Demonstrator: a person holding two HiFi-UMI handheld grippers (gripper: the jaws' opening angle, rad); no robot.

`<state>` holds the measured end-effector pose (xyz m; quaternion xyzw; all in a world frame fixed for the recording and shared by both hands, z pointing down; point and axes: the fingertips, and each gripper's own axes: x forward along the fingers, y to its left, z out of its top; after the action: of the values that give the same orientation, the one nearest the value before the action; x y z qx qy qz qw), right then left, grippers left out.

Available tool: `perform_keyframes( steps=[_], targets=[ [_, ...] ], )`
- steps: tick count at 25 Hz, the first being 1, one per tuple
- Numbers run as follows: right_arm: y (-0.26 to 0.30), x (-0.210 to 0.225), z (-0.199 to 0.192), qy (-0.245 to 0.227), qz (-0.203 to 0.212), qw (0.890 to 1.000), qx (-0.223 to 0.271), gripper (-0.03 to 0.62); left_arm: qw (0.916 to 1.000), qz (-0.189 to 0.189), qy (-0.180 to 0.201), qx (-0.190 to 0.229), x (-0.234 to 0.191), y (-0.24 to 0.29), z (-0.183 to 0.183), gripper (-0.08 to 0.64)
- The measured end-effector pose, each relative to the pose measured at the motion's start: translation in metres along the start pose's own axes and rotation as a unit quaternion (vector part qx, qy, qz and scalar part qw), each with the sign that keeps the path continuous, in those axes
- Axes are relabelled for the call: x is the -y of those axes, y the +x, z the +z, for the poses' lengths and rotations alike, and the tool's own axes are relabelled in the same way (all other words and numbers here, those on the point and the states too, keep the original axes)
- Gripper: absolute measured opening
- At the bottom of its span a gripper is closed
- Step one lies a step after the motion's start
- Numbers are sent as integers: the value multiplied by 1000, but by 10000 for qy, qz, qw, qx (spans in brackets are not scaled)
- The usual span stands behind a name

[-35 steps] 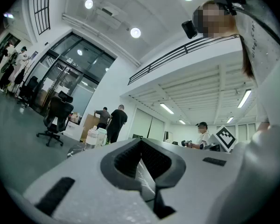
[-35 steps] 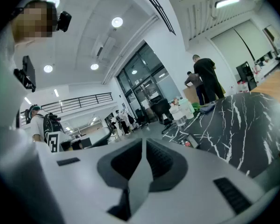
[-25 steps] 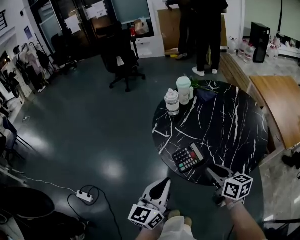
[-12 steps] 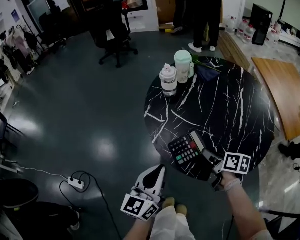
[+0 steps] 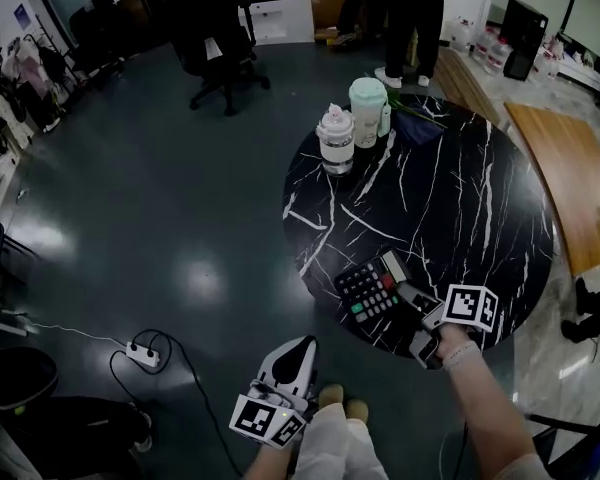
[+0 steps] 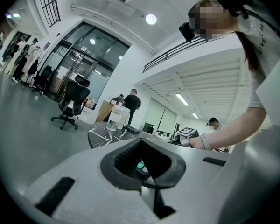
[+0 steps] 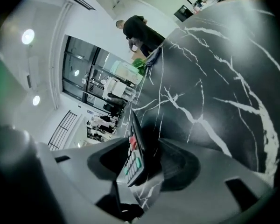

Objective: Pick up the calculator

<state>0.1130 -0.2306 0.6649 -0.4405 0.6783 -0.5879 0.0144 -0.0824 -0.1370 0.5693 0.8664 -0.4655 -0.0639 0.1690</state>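
Dark glossy floor [image 5: 130, 188] takes up most of the head view. Round black counter [image 5: 460, 198] with white veining sits right of centre, and a pale wooden top [image 5: 570, 168] lies beyond its right edge. Black office chair [image 5: 218, 48] stands on the floor at upper left, well apart from the counter. At the counter's far rim a white canister [image 5: 335, 140] and a green-lidded canister [image 5: 368, 108] stand upright, just beside each other. Calculator [image 5: 373, 290] lies flat, keys up, near the counter's near rim, well apart from the canisters. Right tool [image 5: 417, 318] is at the calculator's near-right end, with its marker cube [image 5: 470, 305] above the counter's rim. In the right gripper view its jaws stand wide and the calculator [image 7: 133, 160] sits edge-on between them, with a gap showing on both sides, so no grip. Left tool [image 5: 302, 344] hangs over the floor off the counter's near-left rim, well apart from the calculator, jaw tips together with nothing between them. White power strip [image 5: 140, 351] lies on the floor at lower left with its cable looped beside it.
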Motion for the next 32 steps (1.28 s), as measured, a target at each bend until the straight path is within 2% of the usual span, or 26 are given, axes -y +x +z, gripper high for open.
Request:
perform_keyframes(
  steps=[4,6,8,14,20,25,32],
  targets=[
    [5,0,-1,244,88,9996,-59,189,10000,59,-70,-2,-5,-5,-4,8],
    [5,2,-2,268,51,9996,-78,123,9999,59,-90,-4,-5,-7,-4,8],
    [6,2,-3,264,60,9996,-92,106,9999,60,-101,9,-6,-8,-4,8],
    [5,-11,-7,-148,400,9991,-42,67,9999,102,-101,7,-8,-13,-1,8],
    [-4,-24,-1,-250,742,9968,150,58,9999,125,-59,67,-10,-13,10,8],
    [-29,-49,19,-283,935,9945,384,58,9998,2,-31,186,2,-6,34,8],
    [-82,-105,47,-412,1345,9876,698,58,9981,-347,129,498,33,8,88,8]
  ],
)
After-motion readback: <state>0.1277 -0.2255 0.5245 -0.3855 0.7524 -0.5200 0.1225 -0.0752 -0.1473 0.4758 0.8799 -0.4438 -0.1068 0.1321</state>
